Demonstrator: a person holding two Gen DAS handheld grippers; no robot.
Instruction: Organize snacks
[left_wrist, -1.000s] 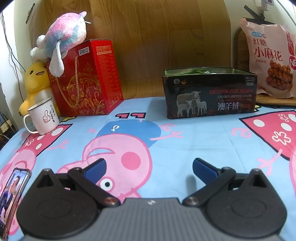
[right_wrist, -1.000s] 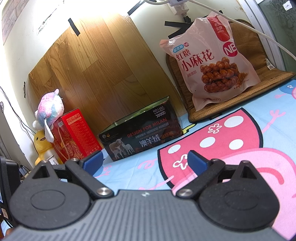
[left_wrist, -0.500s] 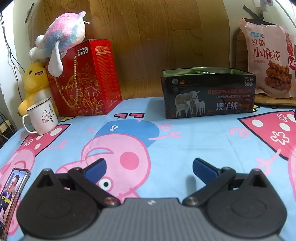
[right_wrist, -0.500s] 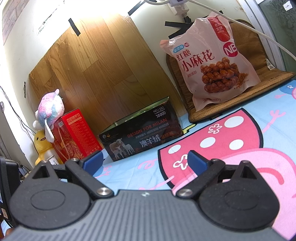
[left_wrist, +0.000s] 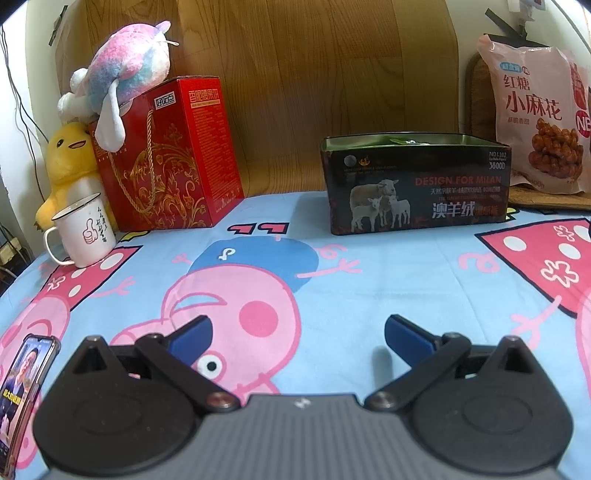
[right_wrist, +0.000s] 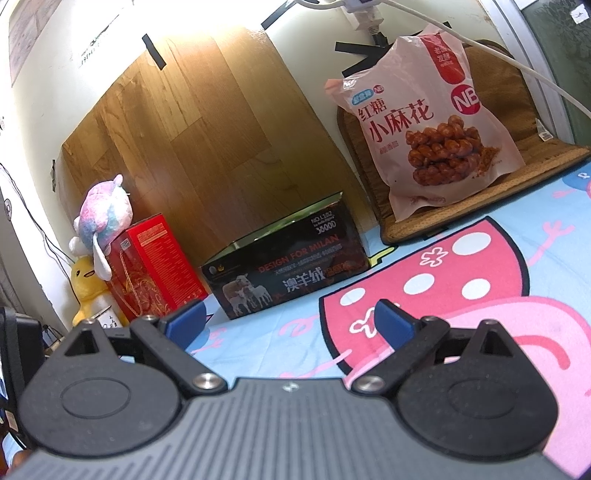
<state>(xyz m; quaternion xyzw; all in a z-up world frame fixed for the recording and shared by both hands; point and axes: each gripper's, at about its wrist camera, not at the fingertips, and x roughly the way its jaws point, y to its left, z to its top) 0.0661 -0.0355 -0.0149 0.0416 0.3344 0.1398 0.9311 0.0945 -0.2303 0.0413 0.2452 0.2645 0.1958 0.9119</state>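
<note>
A pink snack bag (right_wrist: 432, 133) with fried twists printed on it leans upright on a brown woven mat at the back right; it is also in the left wrist view (left_wrist: 539, 122). A black open-top tin box (left_wrist: 417, 184) with sheep on its side stands on the cartoon sheet, also seen from the right wrist (right_wrist: 288, 273). My left gripper (left_wrist: 297, 332) is open and low over the sheet, well short of the box. My right gripper (right_wrist: 288, 319) is open too, empty, with the bag far ahead.
A red gift box (left_wrist: 170, 155) with a pastel plush (left_wrist: 125, 70) on top stands at the back left beside a yellow duck plush (left_wrist: 68, 166) and a white mug (left_wrist: 83, 229). A phone (left_wrist: 22, 391) lies at the near left. Wood panel behind.
The left view has shifted slightly, so the box and bag sit a little further right in it. The right gripper has held still. Both stay open.
</note>
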